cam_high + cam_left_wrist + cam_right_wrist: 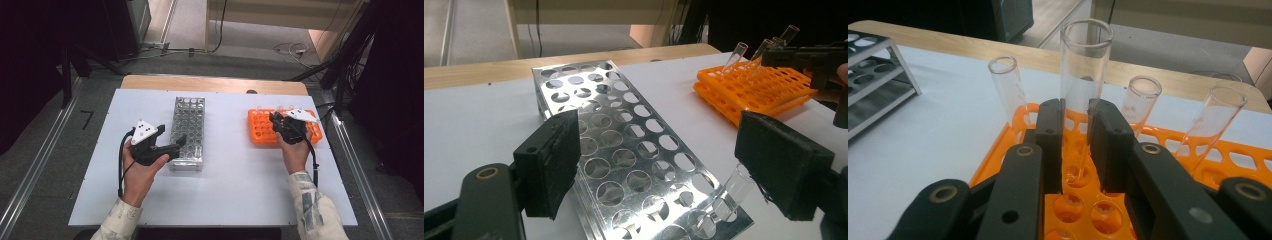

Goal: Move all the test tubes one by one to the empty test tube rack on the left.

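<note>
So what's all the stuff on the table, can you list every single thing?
Table: one, white top with a wooden far edge, under everything.
Metal rack: one, shiny silver with round holes, middle of the table.
Tube in the metal rack: one, clear glass, in a near corner hole.
Orange rack: one, orange plastic, right side of the table.
Held tube: one, clear glass, upright over the orange rack.
Other tubes in the orange rack: three that I can count, clear glass, leaning in its far holes.
Left gripper: one, black, jaws wide open beside the metal rack.
Right gripper: one, black, jaws closed on the held tube.
</note>
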A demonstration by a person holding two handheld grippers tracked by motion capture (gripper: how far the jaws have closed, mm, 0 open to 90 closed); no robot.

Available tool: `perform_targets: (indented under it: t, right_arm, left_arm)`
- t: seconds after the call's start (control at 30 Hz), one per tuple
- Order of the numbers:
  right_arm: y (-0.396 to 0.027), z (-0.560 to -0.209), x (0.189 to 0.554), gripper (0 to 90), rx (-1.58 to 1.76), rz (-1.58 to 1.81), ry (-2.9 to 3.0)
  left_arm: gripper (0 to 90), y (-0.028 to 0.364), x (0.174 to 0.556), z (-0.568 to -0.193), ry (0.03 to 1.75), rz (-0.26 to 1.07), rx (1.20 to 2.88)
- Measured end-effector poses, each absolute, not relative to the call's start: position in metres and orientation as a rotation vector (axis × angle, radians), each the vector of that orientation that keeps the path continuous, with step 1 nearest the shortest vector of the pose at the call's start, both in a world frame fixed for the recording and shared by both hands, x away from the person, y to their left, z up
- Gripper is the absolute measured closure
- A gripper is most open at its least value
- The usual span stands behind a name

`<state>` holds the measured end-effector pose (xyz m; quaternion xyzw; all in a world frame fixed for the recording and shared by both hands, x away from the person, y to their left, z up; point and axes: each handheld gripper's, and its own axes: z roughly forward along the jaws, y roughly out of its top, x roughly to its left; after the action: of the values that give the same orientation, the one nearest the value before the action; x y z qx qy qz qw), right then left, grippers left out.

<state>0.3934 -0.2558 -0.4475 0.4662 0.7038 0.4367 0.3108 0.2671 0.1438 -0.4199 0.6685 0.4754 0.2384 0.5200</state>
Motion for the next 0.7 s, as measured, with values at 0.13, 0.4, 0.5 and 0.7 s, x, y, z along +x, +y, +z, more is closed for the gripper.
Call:
perform_targets:
  t: [0.13,0.4,0.5,0.7]
  right_arm:
    - [-0.255,-0.442,0.388,73.2,1.221,1.162,1.860]
    - [-0.249,-0.433,0.368,73.2,1.181,1.193,1.906]
    - [-0.245,-0.431,0.357,73.2,1.157,1.209,1.936]
    - [-0.235,-0.428,0.337,73.2,1.124,1.254,1.989]
  left_arm:
    - [18.7,0.144,0.267,-0.420,1.143,0.570,1.605]
    - [18.3,0.143,0.266,-0.418,1.135,0.573,1.614]
    - [18.3,0.142,0.265,-0.417,1.130,0.574,1.613]
    - [18.3,0.138,0.262,-0.414,1.108,0.566,1.616]
